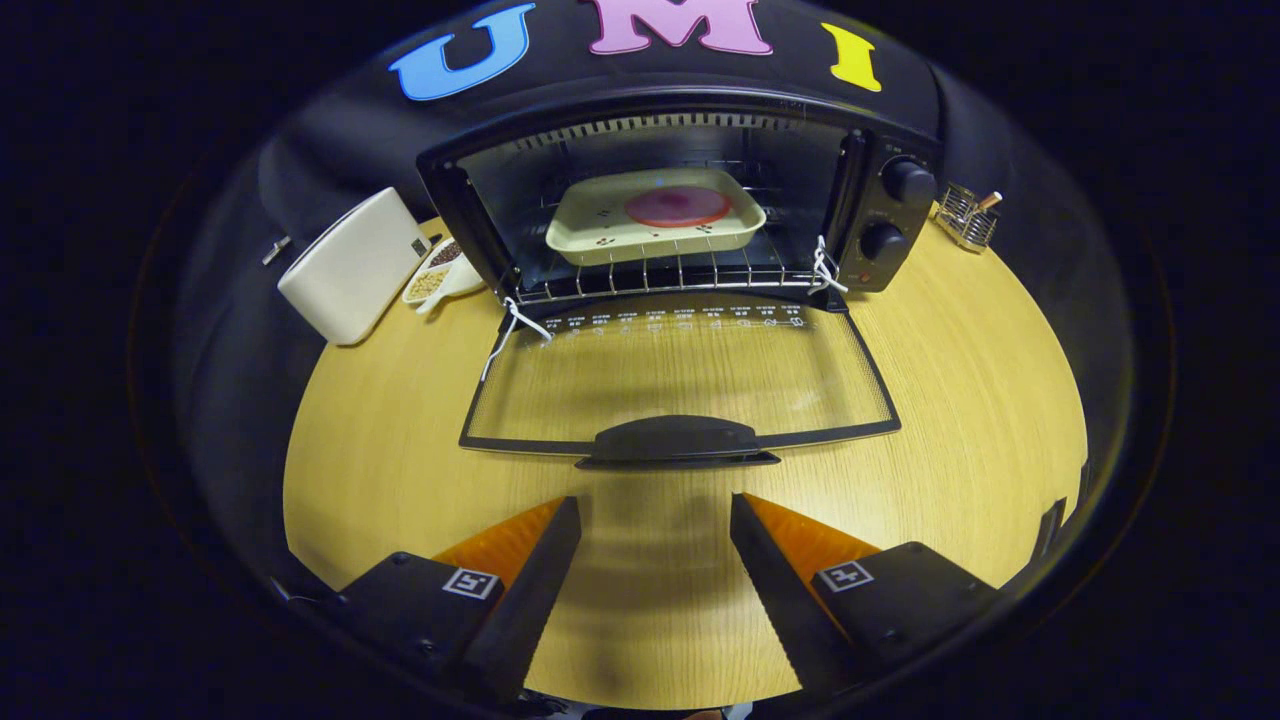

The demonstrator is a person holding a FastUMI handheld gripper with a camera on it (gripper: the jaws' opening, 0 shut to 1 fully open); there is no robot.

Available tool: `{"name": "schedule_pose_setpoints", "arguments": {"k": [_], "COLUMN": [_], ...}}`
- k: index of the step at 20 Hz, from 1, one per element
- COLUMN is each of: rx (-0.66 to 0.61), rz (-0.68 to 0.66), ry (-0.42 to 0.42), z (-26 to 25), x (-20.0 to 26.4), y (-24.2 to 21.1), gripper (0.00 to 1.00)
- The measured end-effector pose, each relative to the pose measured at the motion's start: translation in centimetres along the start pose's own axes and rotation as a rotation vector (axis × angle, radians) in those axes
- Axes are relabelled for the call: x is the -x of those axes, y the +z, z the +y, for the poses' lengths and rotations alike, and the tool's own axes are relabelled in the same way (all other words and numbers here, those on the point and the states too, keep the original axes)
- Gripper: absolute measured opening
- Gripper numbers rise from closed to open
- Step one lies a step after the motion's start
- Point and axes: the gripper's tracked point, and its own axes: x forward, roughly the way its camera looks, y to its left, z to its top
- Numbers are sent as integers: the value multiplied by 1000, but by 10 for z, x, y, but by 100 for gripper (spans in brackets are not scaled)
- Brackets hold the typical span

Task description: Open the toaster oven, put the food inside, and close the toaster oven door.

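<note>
A: Where was the food?

B: You saw the flat reddish food (678, 206) in a rounded cream tray (590, 238) on the wire rack (660, 277) inside the black toaster oven (890, 215).

A: And the gripper (655, 512)?

B: Your fingers stood apart, holding nothing, just short of the lowered glass door (680, 375) and its moulded handle (678, 442), above the wood-grain table (960, 380).

A pale wooden table (950, 400) fills the middle of the frame. At the upper left a white boxy appliance (350, 265) stands beside a small white divided dish (437, 275) holding grains or beans. At the upper right sits a small wire rack (968, 222).
</note>
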Motion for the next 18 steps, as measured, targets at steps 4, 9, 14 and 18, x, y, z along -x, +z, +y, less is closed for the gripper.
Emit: {"name": "schedule_pose_setpoints", "arguments": {"k": [4,9,14,18], "rx": [-5,-7,11,13], "rz": [17,32,29,-12], "ry": [-39,-82,-94,-78], "z": [-6,-8,-6,-5], "x": [-16,-34,-31,-22], "y": [0,5,4,7], "gripper": [99,99,99,99]}}
